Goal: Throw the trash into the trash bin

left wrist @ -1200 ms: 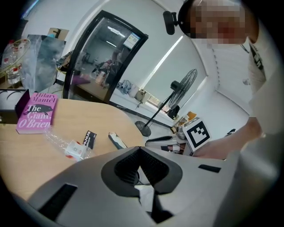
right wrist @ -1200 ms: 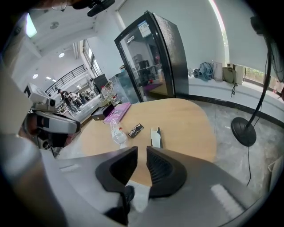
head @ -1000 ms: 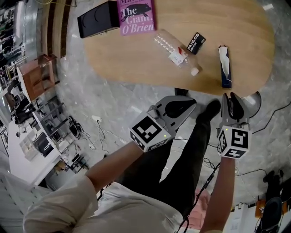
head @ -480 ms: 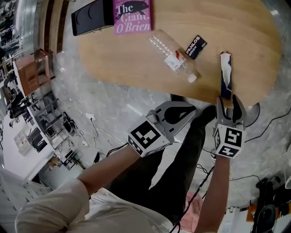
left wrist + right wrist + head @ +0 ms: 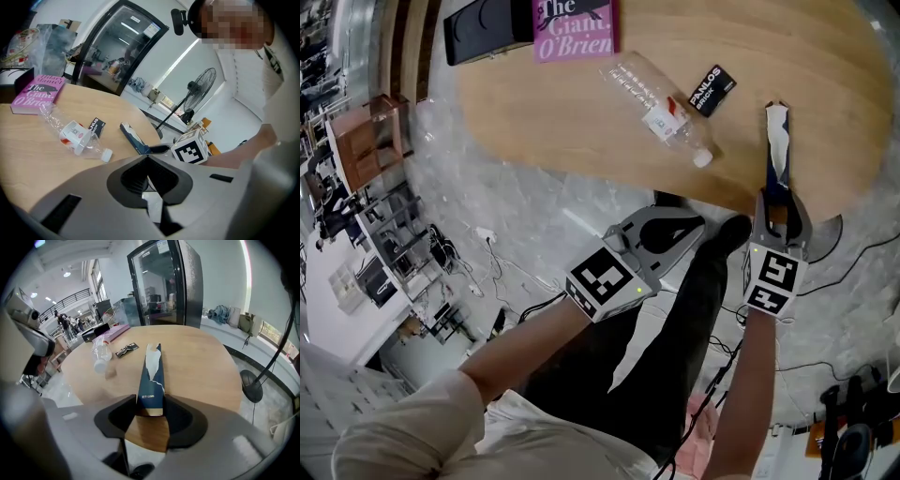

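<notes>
Over the near edge of the round wooden table (image 5: 581,122), the right gripper (image 5: 779,202) was closing its parted jaws on either side of the near end of a torn blue wrapper (image 5: 776,150). The wrapper stretched straight ahead of them. The left gripper (image 5: 696,225), jaws together and empty, hung just off the table beside it.

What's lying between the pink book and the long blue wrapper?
A crushed clear bottle and a small black packet, shown in the head view.

A torn dark-blue wrapper (image 5: 772,169) is laid flat at the table (image 5: 553,122) edge; a crushed clear bottle (image 5: 661,108) and a black packet (image 5: 712,91) are laid alongside.
</notes>
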`<state>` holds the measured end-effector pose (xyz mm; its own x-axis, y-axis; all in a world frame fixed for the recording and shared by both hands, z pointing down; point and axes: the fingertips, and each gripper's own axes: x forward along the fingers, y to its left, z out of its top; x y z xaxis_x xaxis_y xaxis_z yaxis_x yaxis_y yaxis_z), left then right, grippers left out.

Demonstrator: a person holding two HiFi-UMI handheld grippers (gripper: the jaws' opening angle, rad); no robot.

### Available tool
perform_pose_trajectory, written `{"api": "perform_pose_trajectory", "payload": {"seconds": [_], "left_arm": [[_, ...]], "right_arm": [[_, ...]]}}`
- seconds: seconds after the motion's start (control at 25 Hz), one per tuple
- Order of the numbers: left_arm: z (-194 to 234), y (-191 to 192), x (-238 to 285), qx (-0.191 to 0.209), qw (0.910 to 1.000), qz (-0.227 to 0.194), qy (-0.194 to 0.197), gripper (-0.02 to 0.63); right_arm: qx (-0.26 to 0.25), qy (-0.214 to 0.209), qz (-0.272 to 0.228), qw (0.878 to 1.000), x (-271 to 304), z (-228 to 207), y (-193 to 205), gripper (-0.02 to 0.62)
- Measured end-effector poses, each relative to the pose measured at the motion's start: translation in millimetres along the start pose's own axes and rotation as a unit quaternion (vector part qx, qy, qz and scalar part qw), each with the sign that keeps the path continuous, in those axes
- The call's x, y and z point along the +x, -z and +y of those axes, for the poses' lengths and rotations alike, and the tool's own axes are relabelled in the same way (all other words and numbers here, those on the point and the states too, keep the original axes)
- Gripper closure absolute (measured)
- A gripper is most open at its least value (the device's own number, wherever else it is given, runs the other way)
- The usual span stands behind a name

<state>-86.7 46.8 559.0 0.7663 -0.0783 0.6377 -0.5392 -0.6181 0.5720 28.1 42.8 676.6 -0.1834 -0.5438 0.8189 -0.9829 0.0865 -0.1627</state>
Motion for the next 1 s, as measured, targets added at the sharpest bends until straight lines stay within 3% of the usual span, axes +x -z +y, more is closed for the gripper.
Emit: {"api": "perform_pose_trajectory", "payload": {"seconds": [0.36, 1.0], "left_arm": [[-6, 7, -3, -0.001, 1.0000, -0.004, -0.001, 0.600], [-52, 24, 12, 0.025, 0.9995, 0.008, 0.018, 0.600]], "right_arm": [[-0.004, -0.013, -0.016, 1.000, -11, 8, -1, 0.405], [0.020, -0.012, -0.038, 0.999, -57, -7, 23, 0.411]]}}
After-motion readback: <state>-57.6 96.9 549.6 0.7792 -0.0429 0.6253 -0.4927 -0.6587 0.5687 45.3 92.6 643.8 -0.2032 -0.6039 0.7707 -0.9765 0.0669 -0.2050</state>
